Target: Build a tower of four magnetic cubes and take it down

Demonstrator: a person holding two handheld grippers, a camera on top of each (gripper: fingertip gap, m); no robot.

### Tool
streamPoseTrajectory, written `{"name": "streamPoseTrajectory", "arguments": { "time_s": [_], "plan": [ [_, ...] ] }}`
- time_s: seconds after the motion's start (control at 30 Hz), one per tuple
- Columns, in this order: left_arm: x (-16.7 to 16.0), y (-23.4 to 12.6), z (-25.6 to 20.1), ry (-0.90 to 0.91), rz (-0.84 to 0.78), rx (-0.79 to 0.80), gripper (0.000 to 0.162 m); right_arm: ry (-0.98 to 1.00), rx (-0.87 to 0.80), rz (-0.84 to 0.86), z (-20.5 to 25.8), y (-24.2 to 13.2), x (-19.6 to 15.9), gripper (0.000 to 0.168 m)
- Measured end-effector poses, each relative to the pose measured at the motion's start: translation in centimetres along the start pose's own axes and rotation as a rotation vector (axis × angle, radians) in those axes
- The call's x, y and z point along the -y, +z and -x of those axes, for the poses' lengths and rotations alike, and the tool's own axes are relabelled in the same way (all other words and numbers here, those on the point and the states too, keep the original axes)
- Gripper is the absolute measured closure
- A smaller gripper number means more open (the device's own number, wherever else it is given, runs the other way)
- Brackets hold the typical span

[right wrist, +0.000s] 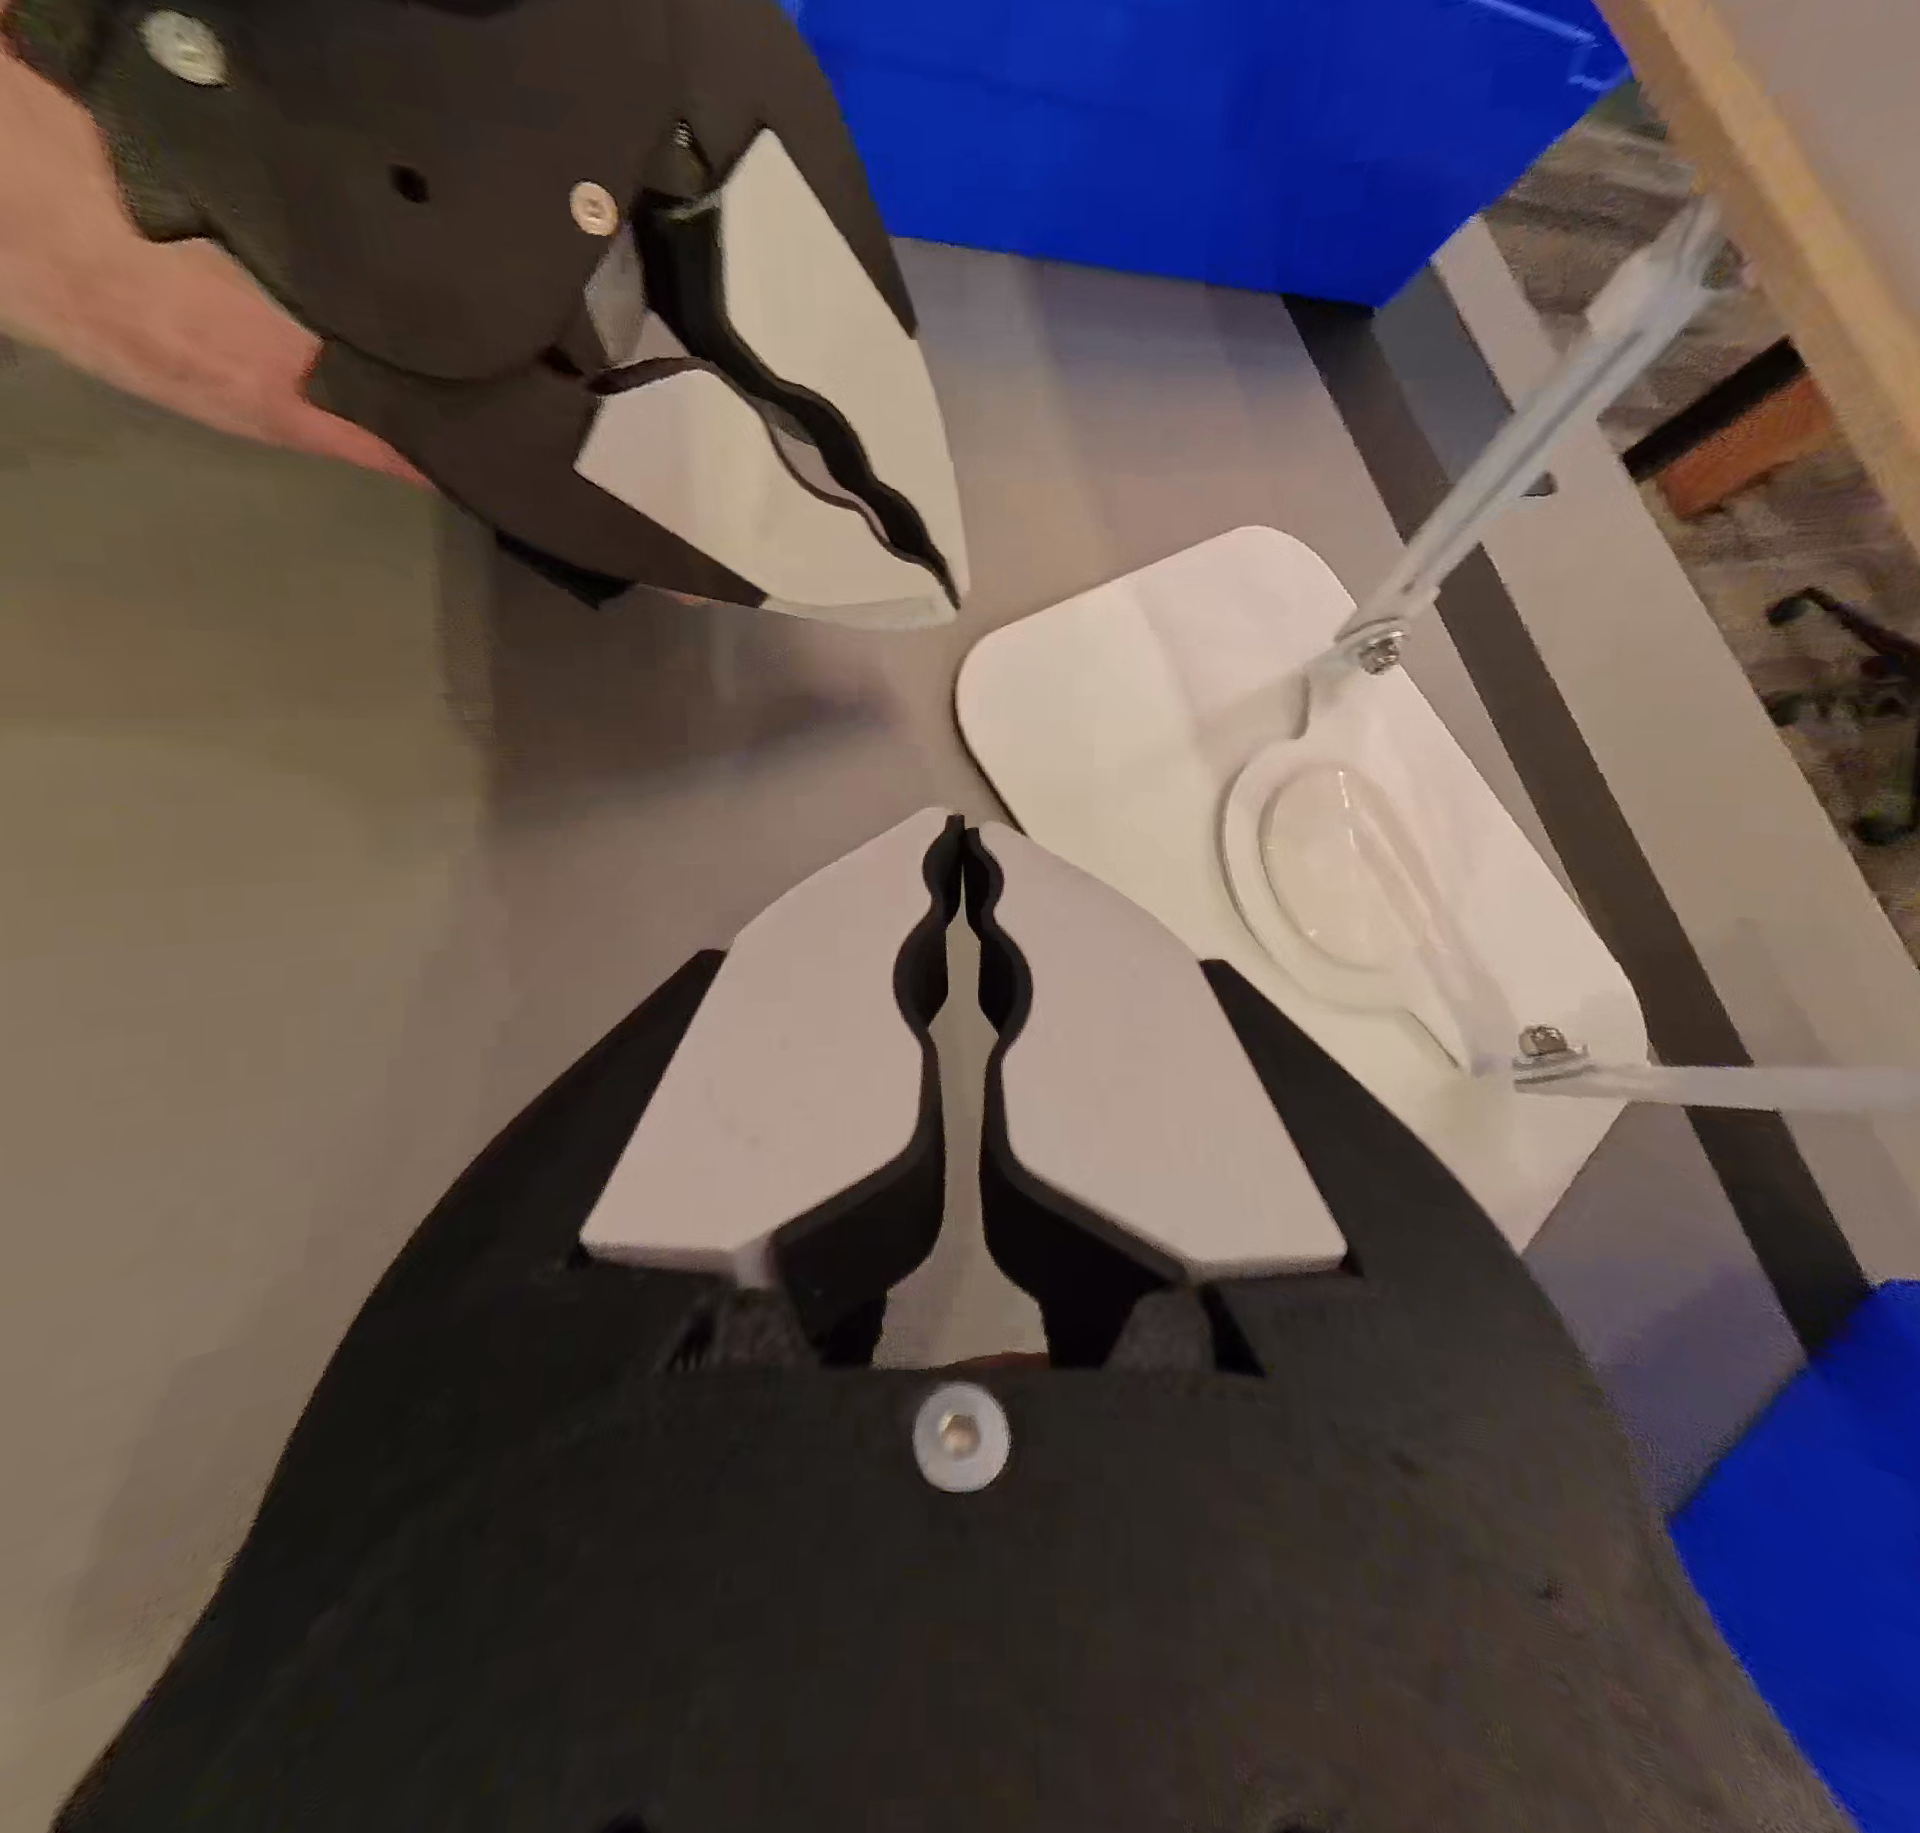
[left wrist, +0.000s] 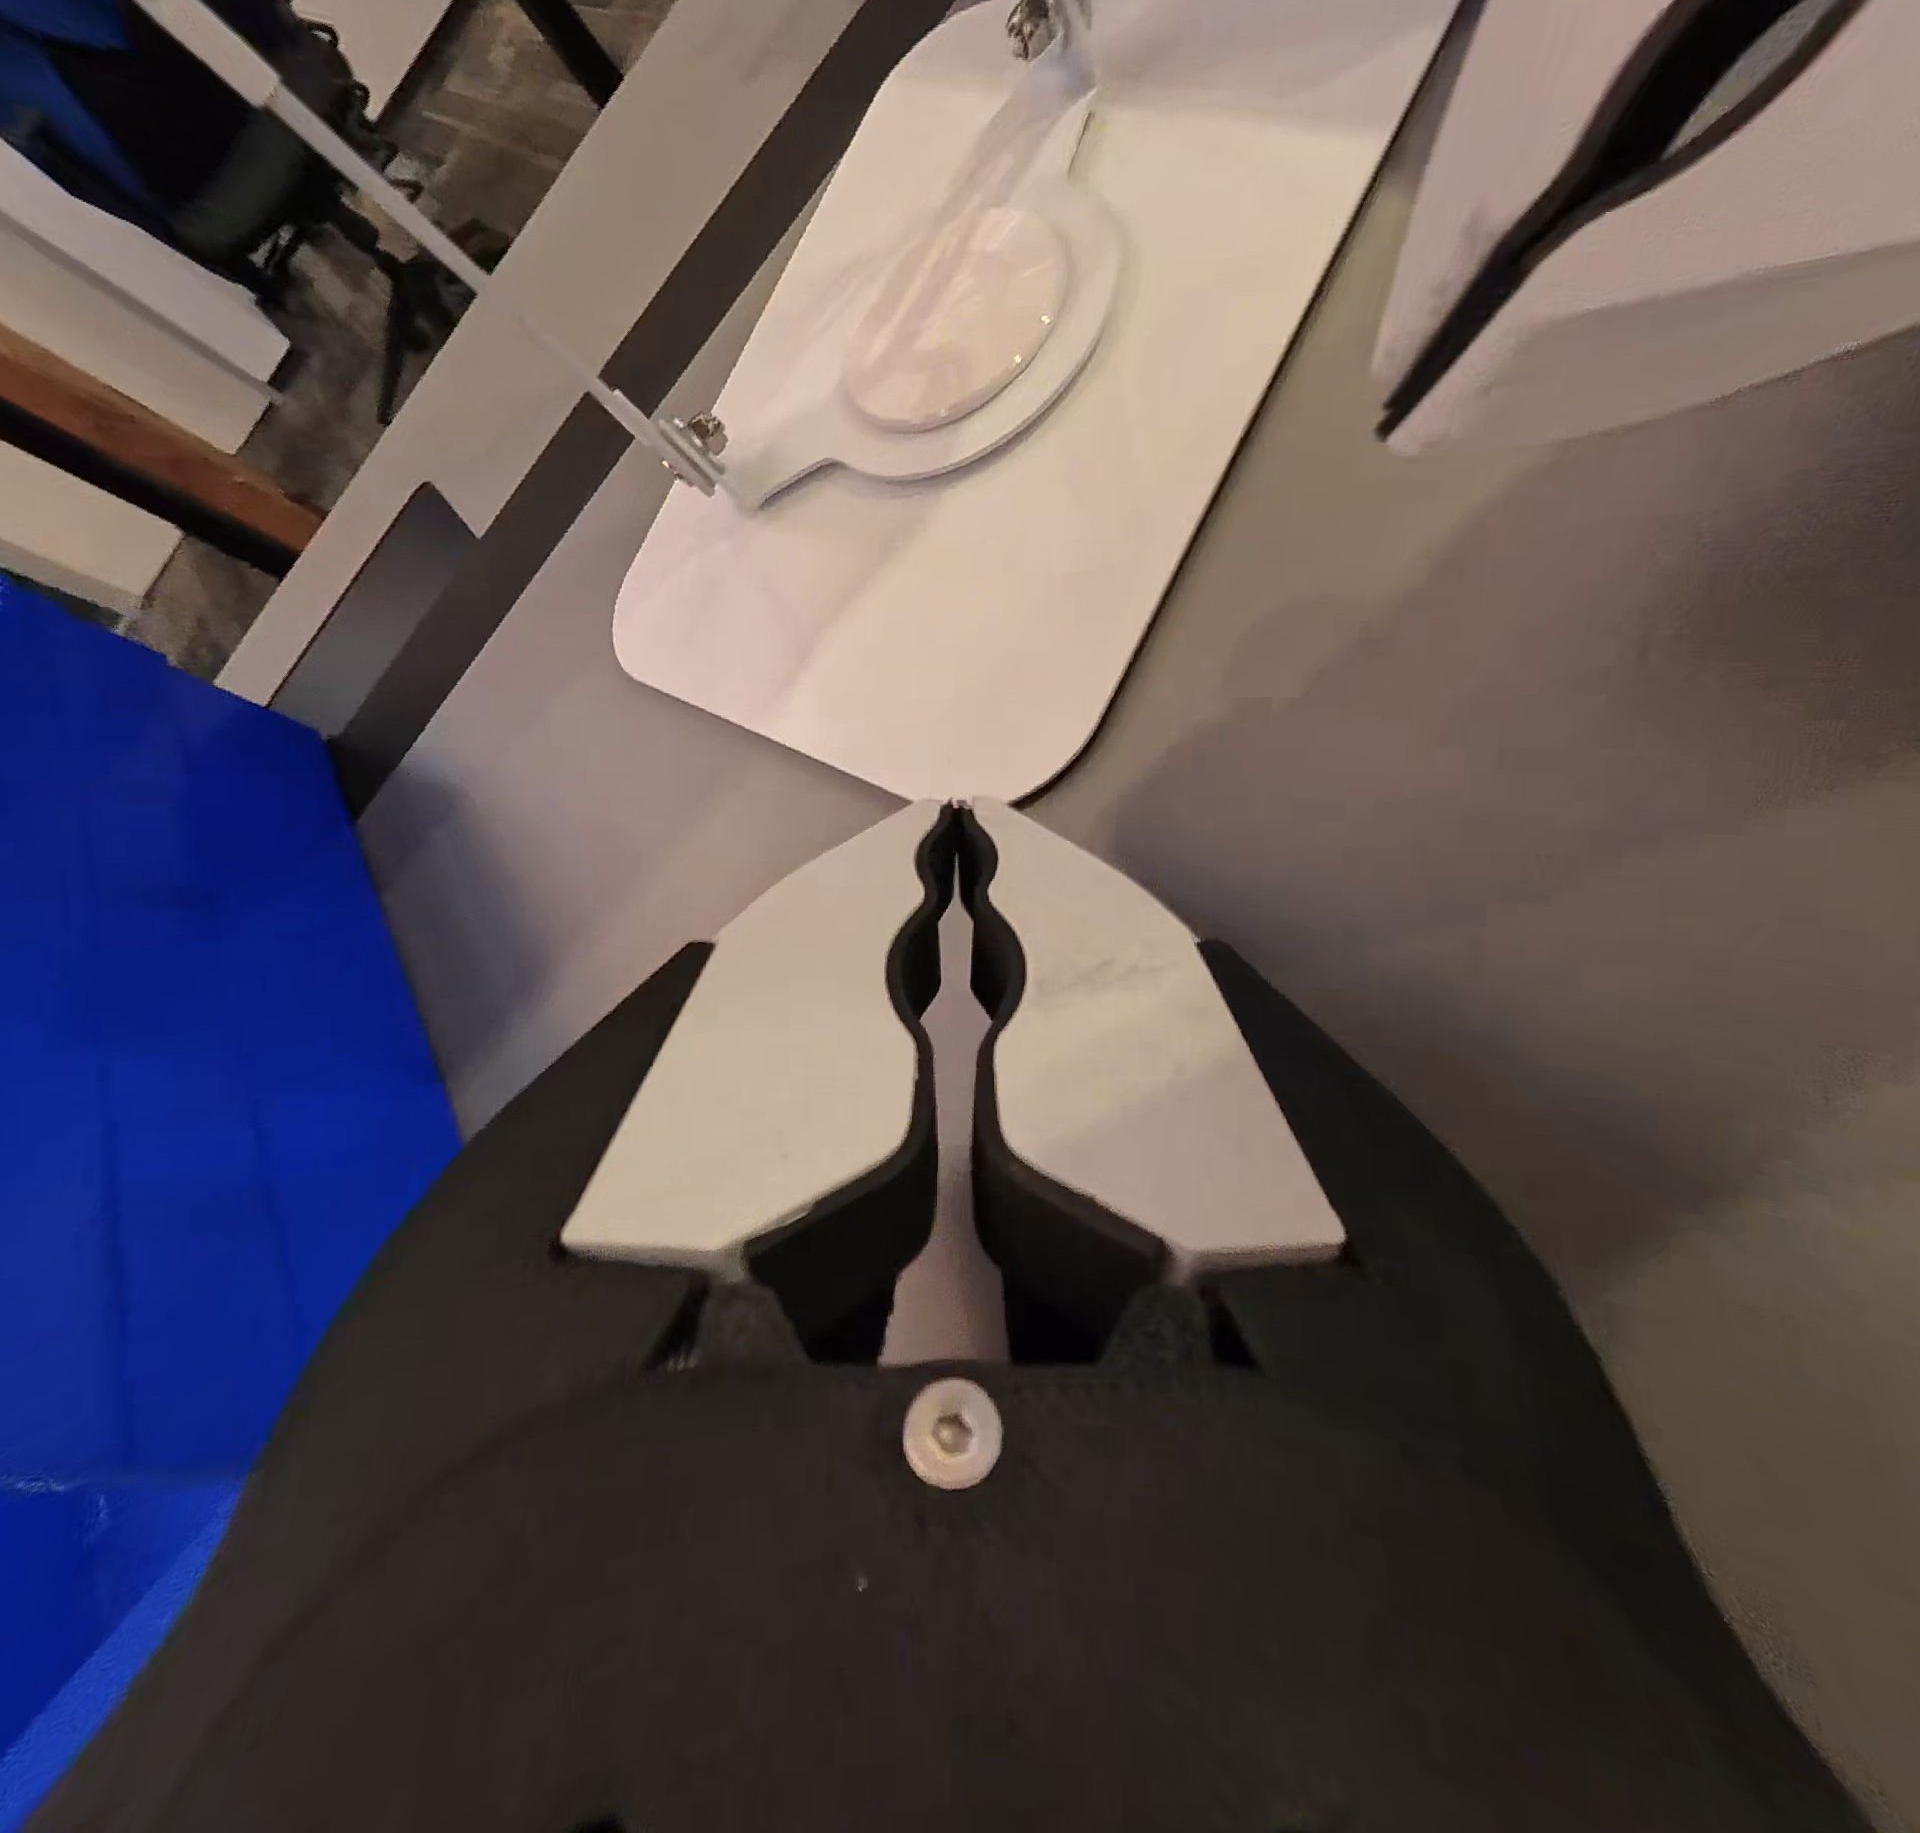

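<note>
No magnetic cubes show in either view. My left gripper (left wrist: 958,807) is shut and empty, its tips just short of the near edge of a white base plate (left wrist: 935,630). My right gripper (right wrist: 960,827) is shut and empty, its tips close to the corner of the same white plate (right wrist: 1091,703). The left gripper also shows in the right wrist view (right wrist: 940,588), shut, held by a hand (right wrist: 156,329) at upper left. The right gripper shows as a dark edge in the left wrist view (left wrist: 1621,173) at upper right.
The white plate carries a clear domed lens mount (left wrist: 966,329) with two thin metal arms (right wrist: 1538,453) bolted on. A blue bin (left wrist: 177,1108) stands to the left; blue bins (right wrist: 1143,90) also show at the back and lower right. The grey table (right wrist: 260,848) ends at a dark edge. Tip to tip, the grippers are about 8 centimetres apart.
</note>
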State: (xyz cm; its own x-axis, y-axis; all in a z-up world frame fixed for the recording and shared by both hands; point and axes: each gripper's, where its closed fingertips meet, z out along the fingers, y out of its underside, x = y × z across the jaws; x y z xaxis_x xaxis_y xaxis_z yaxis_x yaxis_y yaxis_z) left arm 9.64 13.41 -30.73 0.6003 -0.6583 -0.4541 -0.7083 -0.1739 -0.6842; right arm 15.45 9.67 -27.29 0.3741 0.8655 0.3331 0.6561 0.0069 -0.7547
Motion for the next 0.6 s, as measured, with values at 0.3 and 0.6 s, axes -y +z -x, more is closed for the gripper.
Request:
{"name": "streamPoseTrajectory", "arguments": {
  "time_s": [0.3,0.6],
  "plan": [
    [-0.1,0.5,0.7,0.002,0.014,0.065,0.162,-0.094,-0.196,-0.065,-1.6,1.2,-1.2,0.168],
    [0.3,0.6,0.4,-0.014,-0.019,0.051,0.162,-0.166,-0.260,-0.068,-2.3,1.0,-1.6,0.168]
  ]
}}
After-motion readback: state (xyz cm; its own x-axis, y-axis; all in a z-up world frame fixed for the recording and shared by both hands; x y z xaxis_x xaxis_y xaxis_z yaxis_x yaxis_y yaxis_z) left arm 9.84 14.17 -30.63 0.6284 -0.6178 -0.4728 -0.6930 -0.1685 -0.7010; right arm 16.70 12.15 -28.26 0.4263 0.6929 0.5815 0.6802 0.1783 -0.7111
